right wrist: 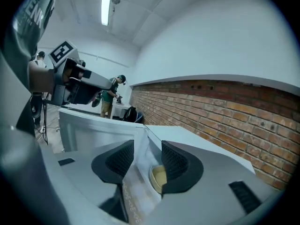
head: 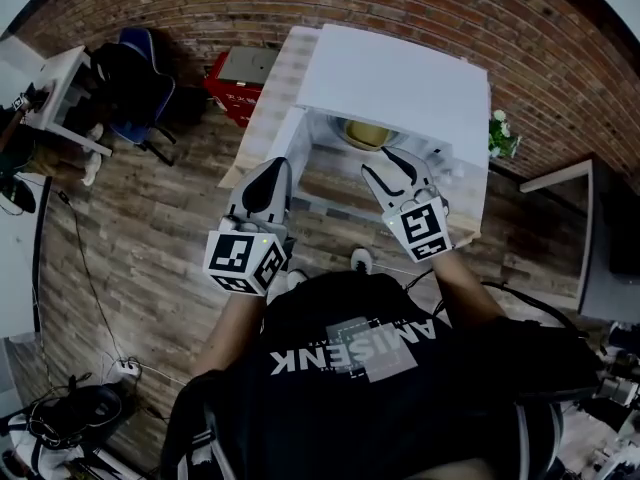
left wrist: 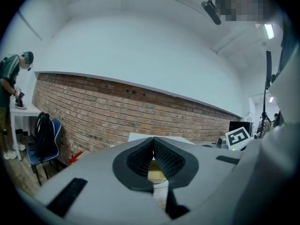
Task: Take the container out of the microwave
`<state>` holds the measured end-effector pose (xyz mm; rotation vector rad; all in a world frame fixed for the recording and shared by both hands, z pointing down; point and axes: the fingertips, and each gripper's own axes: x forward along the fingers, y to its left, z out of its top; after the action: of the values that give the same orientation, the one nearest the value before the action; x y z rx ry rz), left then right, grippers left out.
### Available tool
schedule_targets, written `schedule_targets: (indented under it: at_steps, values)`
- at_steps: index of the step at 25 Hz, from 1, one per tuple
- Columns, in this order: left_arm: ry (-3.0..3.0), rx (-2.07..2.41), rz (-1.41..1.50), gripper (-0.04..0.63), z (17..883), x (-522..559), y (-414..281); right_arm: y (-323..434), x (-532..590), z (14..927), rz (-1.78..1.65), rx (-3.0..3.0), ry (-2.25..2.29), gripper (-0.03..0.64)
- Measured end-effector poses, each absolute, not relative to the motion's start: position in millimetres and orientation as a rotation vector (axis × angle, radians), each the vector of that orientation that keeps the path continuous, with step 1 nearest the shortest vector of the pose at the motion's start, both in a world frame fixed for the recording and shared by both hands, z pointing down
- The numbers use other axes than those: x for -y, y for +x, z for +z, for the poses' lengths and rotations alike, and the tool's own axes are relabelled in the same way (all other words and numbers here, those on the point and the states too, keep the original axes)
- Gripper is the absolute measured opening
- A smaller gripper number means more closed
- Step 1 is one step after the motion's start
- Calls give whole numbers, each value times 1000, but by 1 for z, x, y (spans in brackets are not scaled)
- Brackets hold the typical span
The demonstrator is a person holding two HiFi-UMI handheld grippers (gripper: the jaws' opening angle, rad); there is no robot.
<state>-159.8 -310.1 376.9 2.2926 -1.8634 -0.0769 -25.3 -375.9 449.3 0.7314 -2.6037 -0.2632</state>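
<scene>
The white microwave [head: 400,88] stands on a wooden table with its door [head: 293,136] swung open to the left. Inside it sits a round yellowish container [head: 366,134], which also shows low between the jaws in the left gripper view [left wrist: 156,175] and the right gripper view [right wrist: 158,177]. My left gripper [head: 275,165] is shut with nothing between its pads and hangs in front of the open door. In front of the microwave's opening, my right gripper [head: 388,166] is open and empty, a short way from the container and aimed at it.
A red box [head: 235,83] lies on the floor left of the table. Farther left are a blue chair with a black backpack [head: 140,78] and a white desk [head: 60,98]. A small plant [head: 500,133] stands at the right. A person [left wrist: 11,93] works at that desk.
</scene>
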Motion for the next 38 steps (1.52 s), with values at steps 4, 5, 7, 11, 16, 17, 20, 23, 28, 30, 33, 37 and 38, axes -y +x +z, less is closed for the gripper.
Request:
schedule_targets:
  at_steps: [4, 5, 7, 11, 16, 17, 20, 23, 28, 30, 33, 37, 38]
  values:
    - [2307, 1841, -50, 12, 388, 310, -153, -29, 380, 482, -247, 2567, 674, 215]
    - [2312, 1838, -42, 12, 390, 310, -151, -30, 382, 490, -245, 2557, 666, 218]
    - [2317, 1837, -24, 12, 393, 309, -149, -30, 387, 506, -240, 2532, 653, 218]
    - [2299, 1857, 1, 12, 397, 308, -148, -31, 400, 534, -234, 2480, 606, 218]
    - [2242, 1926, -2, 12, 399, 302, -158, -35, 418, 566, -234, 2423, 595, 218]
    - [2231, 1947, -6, 12, 398, 301, -162, -37, 422, 571, -246, 2413, 598, 218]
    - [2207, 1992, -11, 12, 394, 299, -169, -42, 434, 584, -257, 2387, 610, 218]
    - [2175, 2020, -13, 12, 395, 296, -173, -46, 441, 598, -266, 2355, 590, 218]
    - [2124, 2071, -16, 12, 396, 295, -180, -46, 458, 622, -329, 2268, 565, 218]
    - [2118, 2080, -28, 12, 396, 293, -180, -47, 461, 629, -334, 2247, 562, 218]
    - [2099, 2100, -36, 12, 396, 294, -181, -54, 466, 638, -377, 2220, 526, 221]
    - [2043, 2150, -27, 12, 394, 296, -187, -59, 475, 650, -393, 2187, 477, 221]
    - [2033, 2157, -33, 12, 393, 295, -188, -60, 477, 653, -397, 2177, 472, 221]
